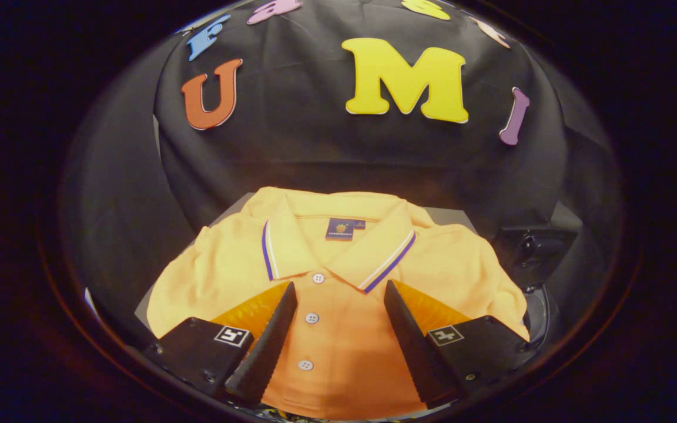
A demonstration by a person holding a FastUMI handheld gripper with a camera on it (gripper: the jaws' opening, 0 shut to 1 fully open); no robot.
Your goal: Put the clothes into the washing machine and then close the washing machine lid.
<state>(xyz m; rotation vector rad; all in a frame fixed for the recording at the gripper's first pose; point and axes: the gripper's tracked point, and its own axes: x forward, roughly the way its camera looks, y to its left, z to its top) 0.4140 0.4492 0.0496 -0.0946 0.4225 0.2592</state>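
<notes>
An orange polo shirt (338, 282) lay folded in the middle and lower part of the frame, collar toward the black wall. The gripper (340, 291) was spread wide and held nothing, its two black fingers (265, 346) over the shirt's button strip. A dark machine part (535, 249) sat at the right.

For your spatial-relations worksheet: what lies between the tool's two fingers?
In the gripper view, the orange polo shirt lies there: its button placket runs between the open tool's fingers.
</notes>
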